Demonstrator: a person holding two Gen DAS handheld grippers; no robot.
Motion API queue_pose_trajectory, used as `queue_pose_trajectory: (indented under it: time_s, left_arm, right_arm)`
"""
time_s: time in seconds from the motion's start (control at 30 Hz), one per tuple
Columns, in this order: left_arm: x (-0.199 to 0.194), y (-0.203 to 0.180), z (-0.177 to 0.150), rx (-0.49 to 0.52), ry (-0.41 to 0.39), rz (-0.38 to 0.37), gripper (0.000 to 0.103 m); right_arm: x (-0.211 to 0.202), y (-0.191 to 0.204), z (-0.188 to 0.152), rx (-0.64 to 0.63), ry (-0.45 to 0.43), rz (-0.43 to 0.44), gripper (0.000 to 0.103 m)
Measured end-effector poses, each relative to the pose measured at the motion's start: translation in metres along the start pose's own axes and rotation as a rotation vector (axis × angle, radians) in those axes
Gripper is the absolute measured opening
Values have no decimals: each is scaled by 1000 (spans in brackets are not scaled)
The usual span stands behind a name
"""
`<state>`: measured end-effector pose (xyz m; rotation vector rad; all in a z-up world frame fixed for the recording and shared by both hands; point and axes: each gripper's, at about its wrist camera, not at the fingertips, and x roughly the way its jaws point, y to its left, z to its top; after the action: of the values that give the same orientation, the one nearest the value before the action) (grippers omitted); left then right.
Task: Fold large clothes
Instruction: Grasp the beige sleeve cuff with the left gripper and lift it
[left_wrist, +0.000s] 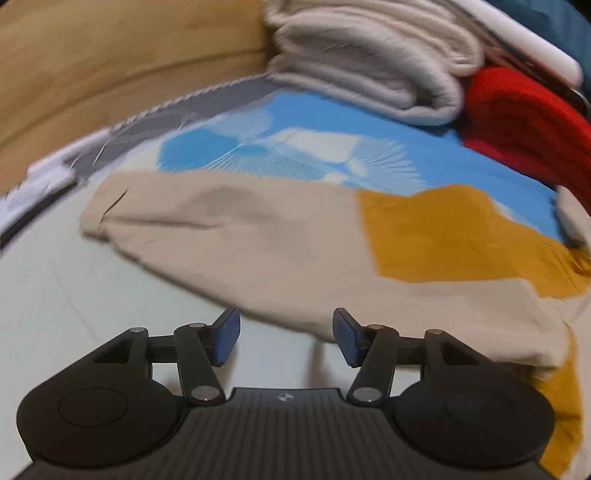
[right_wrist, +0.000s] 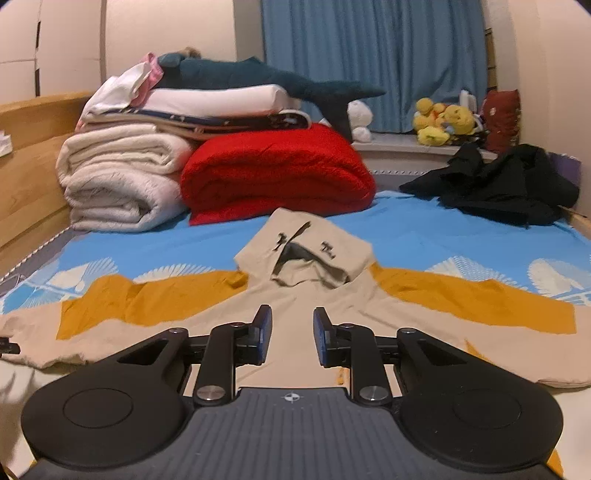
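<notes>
A: Big picture first, from the right wrist view: the bed (right_wrist: 424, 225) fills the frame under its blue printed sheet, wooden side board along the left edge, blue curtain (right_wrist: 373, 55) behind the far end.

B: And the hoodie (right_wrist: 295, 295), beige with mustard bands on the sleeves, lies flat across the bed's near half, sleeves stretched toward both side edges, hood pointing to the far end.

A: The left wrist view can't give you that spread. It's blurred, and it shows only one beige sleeve (left_wrist: 229, 229) with a mustard patch, lying toward the bed's left edge.

B: Far left corner: rolled cream blanket (right_wrist: 118, 181), red blanket (right_wrist: 277, 173) just beside it, touching. Both turn up in the left view too, the cream one (left_wrist: 369, 62) and the red one (left_wrist: 524, 122), but the rest of the pile is cut off or smeared there.

A: Right, only the right view shows the folded bedding stacked on top, with a dark teal plush shark (right_wrist: 258, 77) lying across it.

B: Also exclusive to that view: a crumpled black garment (right_wrist: 506, 184) near the far right edge, and yellow plush toys (right_wrist: 443, 122) on the window ledge beyond.

A: Down to the smallest. Left gripper (left_wrist: 286, 336), fingers spread wide, nothing between them, sitting at the sleeve's near hem.

B: Right gripper (right_wrist: 292, 338), fingers apart with a narrower gap, nothing pinched, over the hoodie's body below the hood.
</notes>
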<state>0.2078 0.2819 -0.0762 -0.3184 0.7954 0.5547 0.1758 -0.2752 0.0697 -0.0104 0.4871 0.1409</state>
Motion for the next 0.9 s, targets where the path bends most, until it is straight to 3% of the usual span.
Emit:
queue_pose_trajectory:
  time_s: [0.27, 0.37, 0.47, 0.53, 0.6, 0.67, 0.77, 0.9]
  left_arm:
    - [36, 85, 17, -324, 34, 5, 65]
    - [41, 97, 23, -386, 13, 0, 65]
    - [46, 102, 30, -440, -8, -39, 57]
    - [47, 97, 34, -437, -7, -49, 21]
    - [44, 90, 37, -406, -13, -20, 3]
    - [35, 75, 41, -358, -56, 24, 0]
    - [0, 45, 55, -253, -150, 62, 0]
    - [-78, 3, 71, -194, -290, -8, 0]
  right_arm:
    - [17, 6, -8, -10, 59, 29, 35]
    - [20, 9, -11, -28, 72, 40, 35]
    - [21, 10, -13, -42, 85, 59, 35]
    - [20, 11, -15, -50, 88, 65, 35]
    - [20, 10, -16, -54, 94, 74, 35]
    - [19, 10, -18, -64, 98, 78, 35]
    - [19, 10, -19, -75, 95, 73, 23]
    - [16, 7, -16, -50, 85, 76, 12]
